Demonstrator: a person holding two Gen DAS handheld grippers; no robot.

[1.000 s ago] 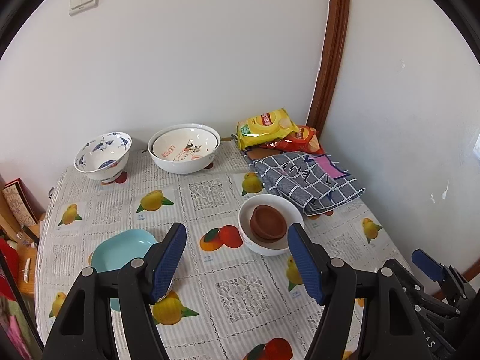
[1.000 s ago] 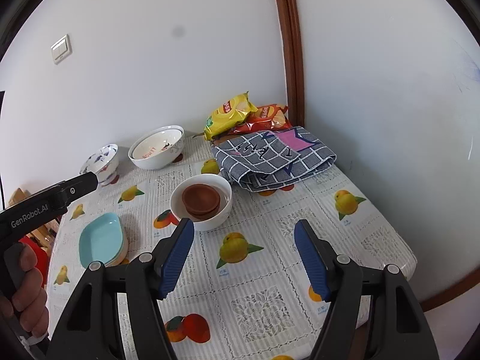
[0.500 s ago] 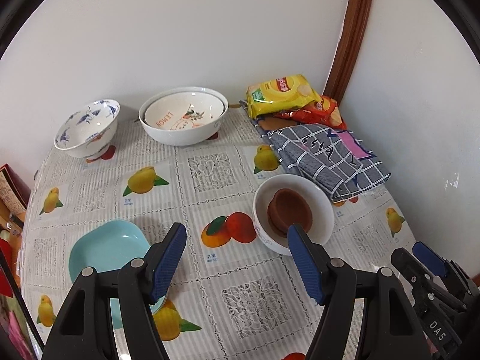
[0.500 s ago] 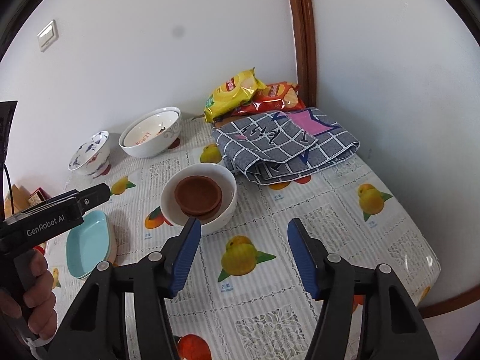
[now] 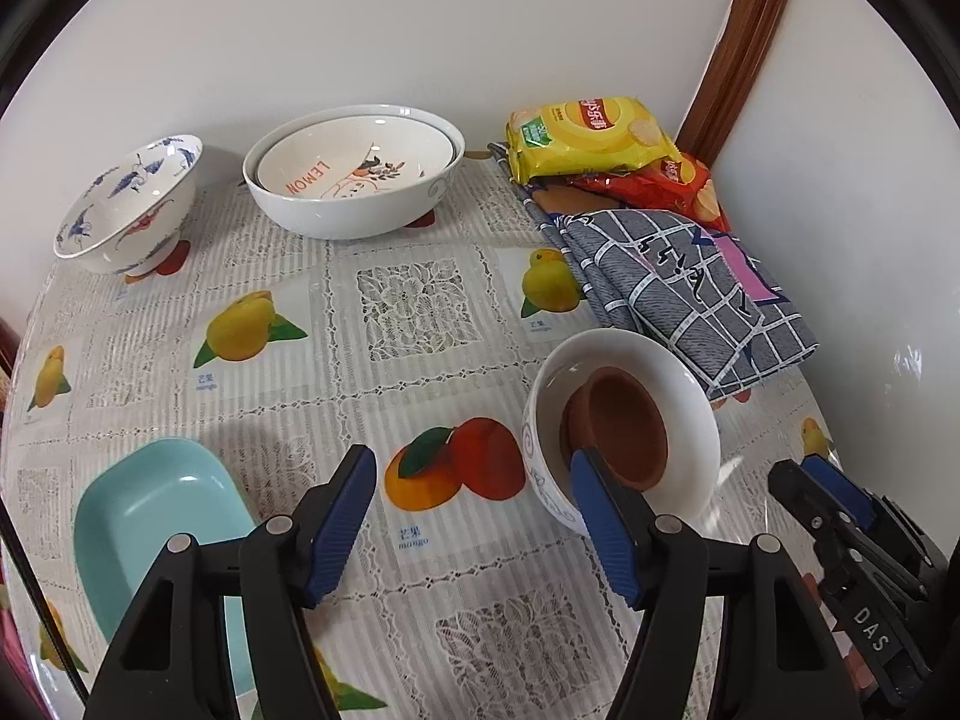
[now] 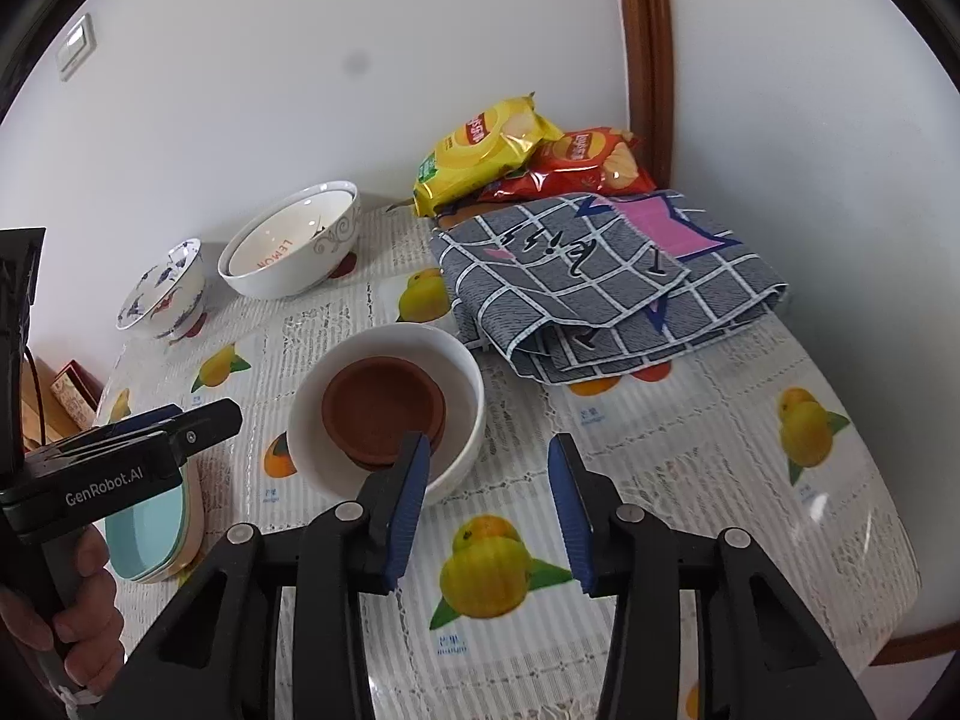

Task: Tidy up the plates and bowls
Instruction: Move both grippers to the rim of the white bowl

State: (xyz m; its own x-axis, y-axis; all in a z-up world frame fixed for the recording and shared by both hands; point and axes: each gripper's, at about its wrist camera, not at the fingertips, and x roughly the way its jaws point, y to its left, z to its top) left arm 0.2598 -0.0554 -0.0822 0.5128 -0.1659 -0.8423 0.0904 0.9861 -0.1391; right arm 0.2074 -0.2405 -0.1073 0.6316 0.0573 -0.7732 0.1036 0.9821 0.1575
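A white bowl (image 5: 690, 420) (image 6: 462, 384) holding a brown saucer (image 5: 624, 426) (image 6: 384, 402) stands mid-table. My right gripper (image 6: 487, 450) hovers at its near right rim, jaws closing. The left fingertip shows over the bowl's inside and the right one outside, and the pads do not press on it. My left gripper (image 5: 471, 462) (image 6: 150, 438) hangs over the tablecloth between that bowl and the teal plates (image 5: 156, 516) (image 6: 156, 522). Its jaws are closing slightly on nothing. At the back stand a blue-patterned bowl (image 5: 126, 204) (image 6: 162, 294) and a large white bowl (image 5: 354, 204) (image 6: 288, 264) with a LEMON dish inside.
Yellow and red crisp bags (image 5: 588, 132) (image 6: 486, 144) and a folded checked cloth (image 5: 690, 288) (image 6: 600, 282) fill the back right corner by the wall. A hand (image 6: 60, 618) holds the left gripper. The table's edge (image 6: 900, 600) curves close on the right.
Both grippers have sunk and moved forward toward the table, so the white bowl looms larger. The right gripper's jaws have narrowed markedly. No dish has moved.
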